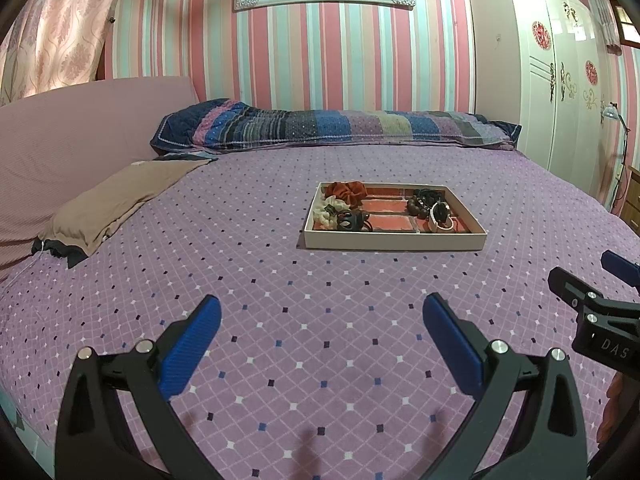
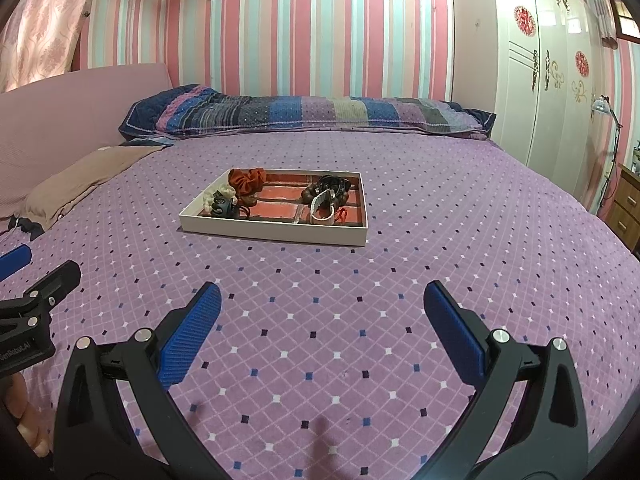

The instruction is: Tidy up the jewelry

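Note:
A shallow white tray [image 1: 394, 241] with red compartments sits on the purple bed; it also shows in the right wrist view [image 2: 272, 233]. On its left side lie a rust scrunchie [image 1: 346, 191], a cream scrunchie [image 1: 325, 210] and a black hair clip [image 1: 347, 221]. On its right side lie dark bead bracelets [image 1: 424, 202] and a white band [image 1: 442, 222]. My left gripper [image 1: 322, 312] is open and empty, well short of the tray. My right gripper [image 2: 322, 300] is open and empty, also short of the tray, and shows at the right edge of the left wrist view [image 1: 592, 284].
A patterned purple bedspread [image 1: 280, 320] covers the bed. A striped pillow [image 1: 336, 126] lies at the headboard end, a brown pillow [image 1: 124, 200] at the left. A white wardrobe [image 1: 552, 80] and a wooden drawer unit [image 2: 626, 208] stand to the right.

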